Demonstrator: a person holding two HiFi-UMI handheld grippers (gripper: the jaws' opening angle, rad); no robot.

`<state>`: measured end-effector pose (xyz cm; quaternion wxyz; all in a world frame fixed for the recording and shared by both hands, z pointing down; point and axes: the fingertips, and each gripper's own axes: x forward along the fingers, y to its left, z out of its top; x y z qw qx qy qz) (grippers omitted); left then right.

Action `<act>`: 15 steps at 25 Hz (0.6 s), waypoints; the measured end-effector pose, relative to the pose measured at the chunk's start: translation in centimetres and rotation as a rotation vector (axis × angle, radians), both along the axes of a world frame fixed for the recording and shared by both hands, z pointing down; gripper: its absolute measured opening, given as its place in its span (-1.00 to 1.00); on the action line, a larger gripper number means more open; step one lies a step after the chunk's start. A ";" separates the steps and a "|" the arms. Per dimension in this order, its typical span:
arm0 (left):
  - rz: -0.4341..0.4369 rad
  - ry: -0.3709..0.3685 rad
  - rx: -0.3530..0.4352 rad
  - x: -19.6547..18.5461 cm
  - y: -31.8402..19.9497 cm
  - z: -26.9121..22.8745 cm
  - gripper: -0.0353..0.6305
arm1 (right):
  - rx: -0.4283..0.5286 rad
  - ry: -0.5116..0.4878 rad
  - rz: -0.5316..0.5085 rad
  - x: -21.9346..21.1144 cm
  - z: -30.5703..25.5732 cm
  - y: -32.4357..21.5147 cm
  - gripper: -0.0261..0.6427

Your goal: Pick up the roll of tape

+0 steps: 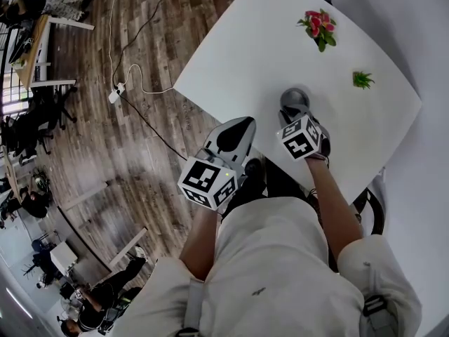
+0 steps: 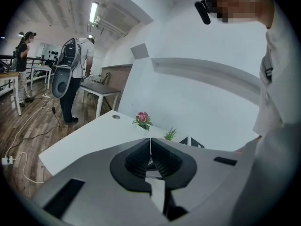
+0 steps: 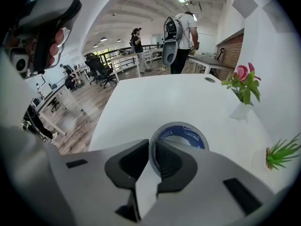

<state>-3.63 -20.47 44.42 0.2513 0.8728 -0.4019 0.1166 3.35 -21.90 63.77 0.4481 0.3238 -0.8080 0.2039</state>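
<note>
Grey roll of tape (image 3: 183, 136) with a blue inner label lies flat on the white tabletop (image 1: 245, 55), near the tabletop edge closest to you. Your right claw (image 3: 153, 147) is clenched on the roll's near wall, with one pad inside the ring and one outside. Your left claw (image 2: 150, 149) is clenched on nothing and sits at the same tabletop edge.

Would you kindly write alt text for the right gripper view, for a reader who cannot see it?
The right gripper pinches the near wall of a grey roll of tape with a blue core, lying flat on a white table. Pink flowers and a green plant stand at the right; people and desks fill the room beyond.
</note>
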 end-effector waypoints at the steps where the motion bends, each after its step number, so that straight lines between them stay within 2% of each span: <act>1: 0.000 0.001 0.000 0.1 0.0 0.0 -0.83 | -0.001 0.002 0.000 0.1 0.0 0.0 -0.78; 15: -0.004 -0.017 0.000 0.7 -0.2 0.0 -0.83 | 0.009 -0.049 -0.009 0.4 -0.4 -0.1 -0.80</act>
